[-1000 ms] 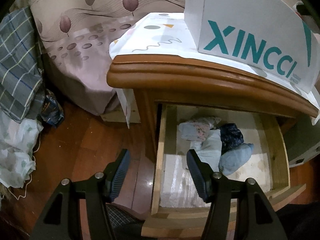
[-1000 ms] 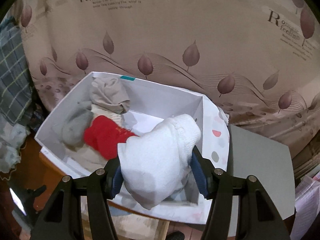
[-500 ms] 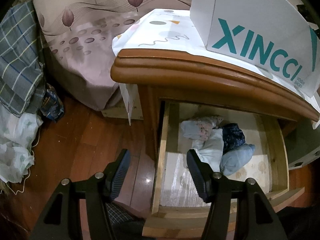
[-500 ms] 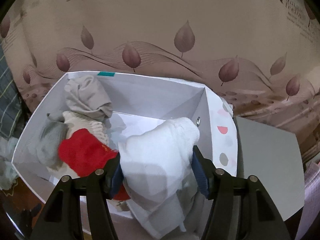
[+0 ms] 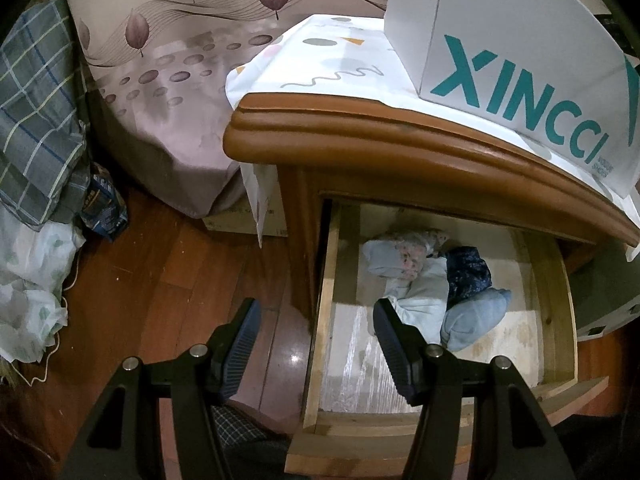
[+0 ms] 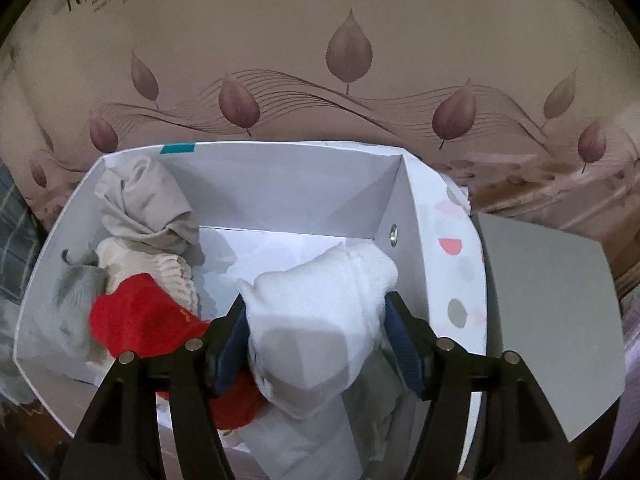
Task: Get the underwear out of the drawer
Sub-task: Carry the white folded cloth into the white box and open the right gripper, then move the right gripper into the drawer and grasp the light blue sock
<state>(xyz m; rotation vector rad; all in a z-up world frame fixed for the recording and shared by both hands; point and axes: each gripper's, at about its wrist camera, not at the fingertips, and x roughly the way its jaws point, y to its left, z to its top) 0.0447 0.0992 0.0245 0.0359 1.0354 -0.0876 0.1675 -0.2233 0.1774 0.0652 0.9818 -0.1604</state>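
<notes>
Left gripper (image 5: 316, 332) is hovering above the left front corner of the open drawer (image 5: 554, 304), jaws spread wide, nothing between them; 1 finger is sitting over the wood floor (image 5: 152, 280), the other over the drawer interior. Inside the drawer a clump of folded underwear (image 5: 434, 284) is lying toward the back: pale blue, floral, dark navy and light blue pieces touching each other. The drawer is hanging out from a wooden nightstand (image 5: 400, 160), with a white box (image 5: 500, 40) printed "XINCCI" standing on top.

Right gripper (image 6: 316, 332) is pinching a white bundle (image 6: 320, 312) between both pads, holding it over the open white box (image 6: 288, 184). Within the box, a red item (image 6: 136, 320), a beige item (image 6: 144, 200) and a grey item (image 6: 72, 300) are lying at the left side.
</notes>
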